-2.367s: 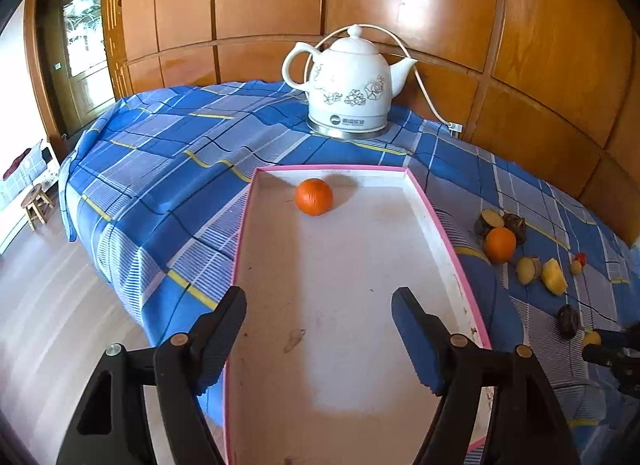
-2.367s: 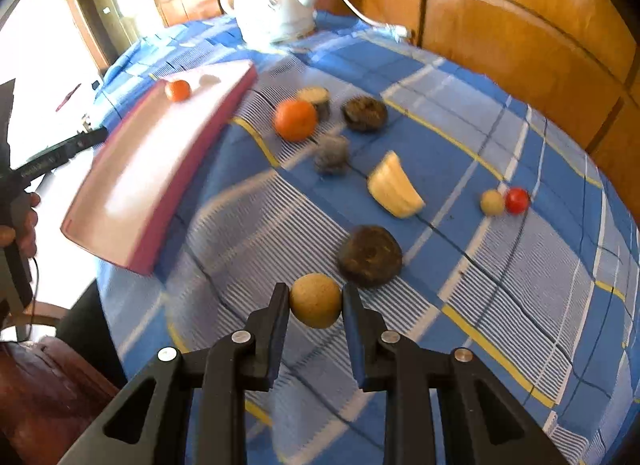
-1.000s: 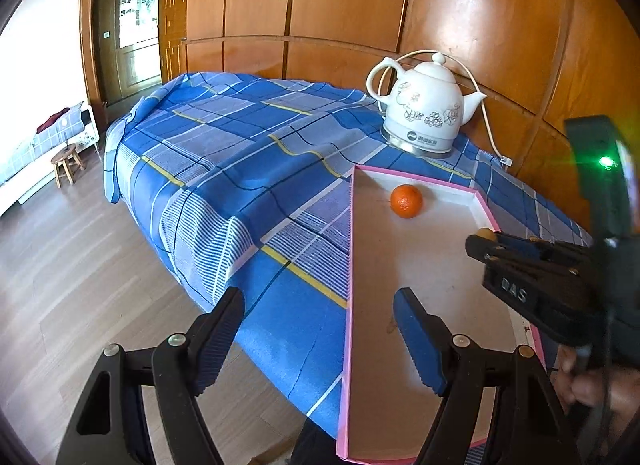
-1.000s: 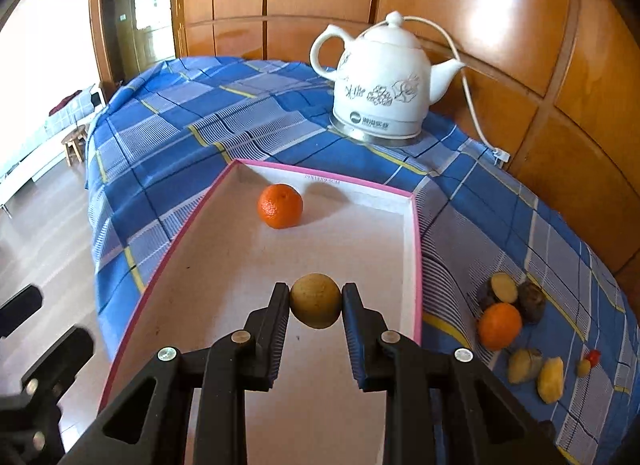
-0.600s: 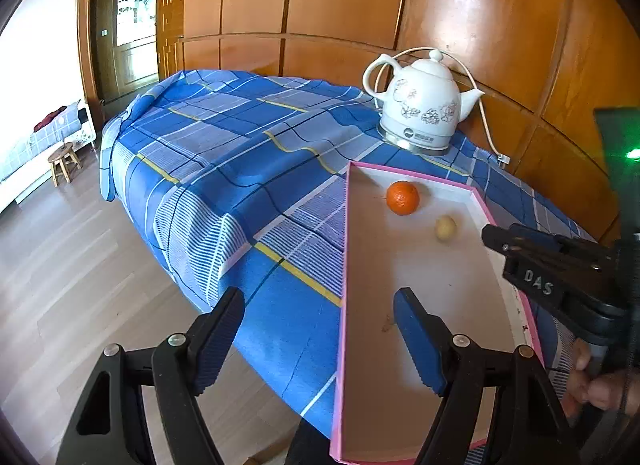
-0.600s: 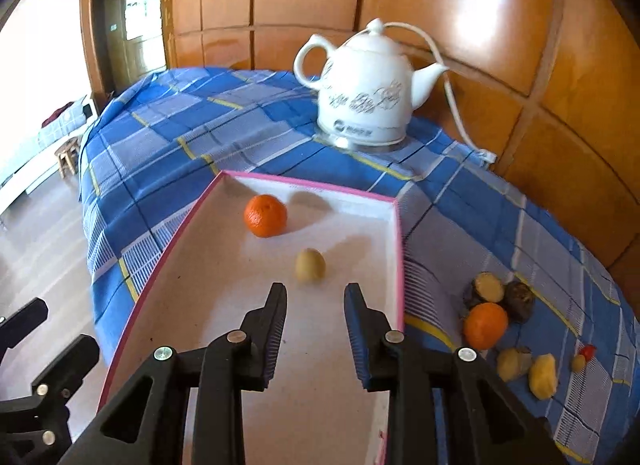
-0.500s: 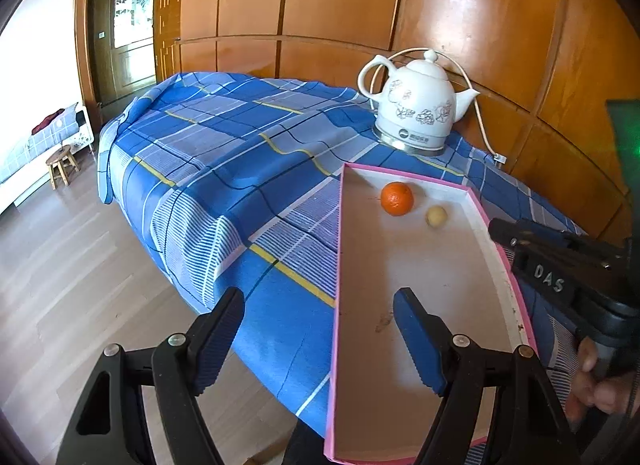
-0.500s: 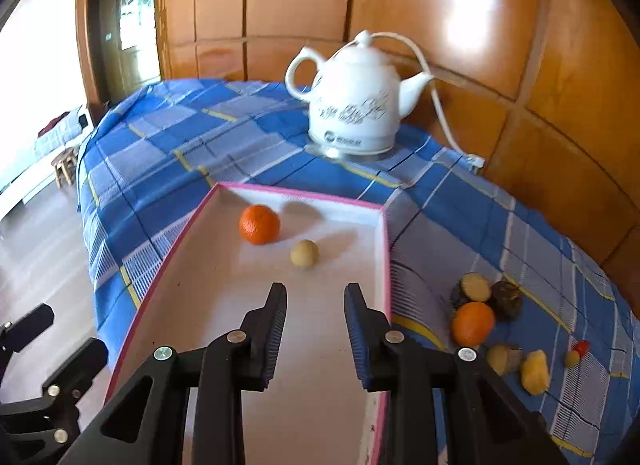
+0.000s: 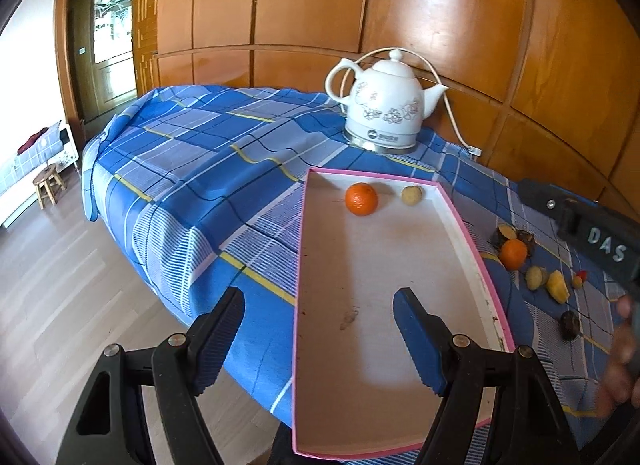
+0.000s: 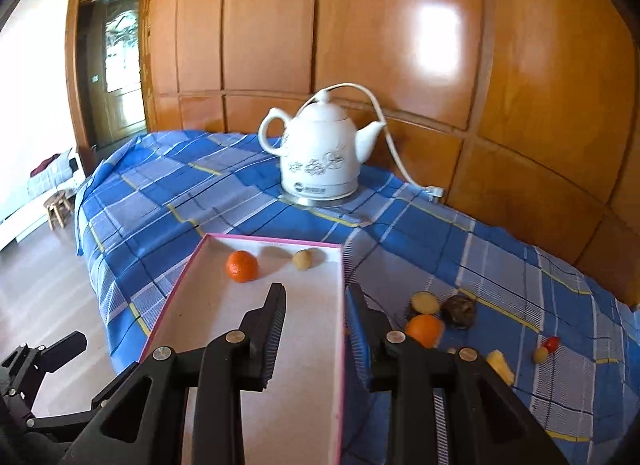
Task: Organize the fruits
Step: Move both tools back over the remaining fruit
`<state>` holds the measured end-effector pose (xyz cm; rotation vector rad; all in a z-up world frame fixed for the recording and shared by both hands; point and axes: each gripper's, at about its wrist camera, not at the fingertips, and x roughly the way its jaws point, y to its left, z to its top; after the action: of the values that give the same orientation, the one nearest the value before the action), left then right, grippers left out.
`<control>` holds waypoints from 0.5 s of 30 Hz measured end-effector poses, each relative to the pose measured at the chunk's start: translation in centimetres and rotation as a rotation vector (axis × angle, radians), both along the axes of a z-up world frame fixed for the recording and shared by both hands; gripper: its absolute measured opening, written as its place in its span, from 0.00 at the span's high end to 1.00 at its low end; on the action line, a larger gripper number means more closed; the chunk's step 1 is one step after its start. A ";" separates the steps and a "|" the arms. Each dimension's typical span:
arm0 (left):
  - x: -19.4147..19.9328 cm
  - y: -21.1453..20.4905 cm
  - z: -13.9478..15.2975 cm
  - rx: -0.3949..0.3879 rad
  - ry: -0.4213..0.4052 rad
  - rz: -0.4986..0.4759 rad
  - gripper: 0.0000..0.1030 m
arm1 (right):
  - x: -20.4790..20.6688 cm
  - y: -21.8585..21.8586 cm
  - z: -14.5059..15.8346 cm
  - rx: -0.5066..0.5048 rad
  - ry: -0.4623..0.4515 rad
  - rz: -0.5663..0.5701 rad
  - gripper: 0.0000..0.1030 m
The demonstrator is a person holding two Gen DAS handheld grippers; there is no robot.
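Fruit sits at the far end of the pink-rimmed tray [image 10: 342, 325]: an orange [image 10: 241, 266] and, just beside it, a small yellowish fruit [image 10: 302, 259]. More fruit [image 10: 425, 329] lies on the blue plaid cloth [image 10: 168, 201] right of the tray. Above the tray's near part the right gripper [image 10: 316, 329] tilts downward, jaws slightly parted, empty. The left gripper [image 9: 318, 339] stands wide open over the tray's near left rim, holding nothing.

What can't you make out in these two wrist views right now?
- Near end of the pink-rimmed white tray: right wrist view, behind the right gripper.
- Small red and yellow fruits on the blue plaid cloth: left wrist view, too small to identify.
- Person's hand: left wrist view, blurred, cut off by the edge.
- Dark lumpy fruit: right wrist view, kind unclear.
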<state>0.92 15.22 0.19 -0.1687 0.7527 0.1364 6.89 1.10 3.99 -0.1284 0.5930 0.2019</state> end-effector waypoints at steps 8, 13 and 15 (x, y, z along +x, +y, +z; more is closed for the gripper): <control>0.2 -2.8 0.6 0.026 -0.016 -0.103 0.25 | -1.2 -5.1 1.6 0.037 -0.040 -0.124 0.70; 0.8 -5.6 1.0 0.043 -0.021 -0.201 0.25 | -1.7 -9.1 2.6 0.045 -0.067 -0.226 0.70; 1.0 -6.7 1.2 0.051 -0.027 -0.240 0.25 | -2.1 -11.1 2.9 0.040 -0.081 -0.274 0.70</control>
<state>1.90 8.49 1.37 -0.0303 0.7366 -0.0748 4.83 -9.97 6.87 -0.0155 0.5193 -0.0573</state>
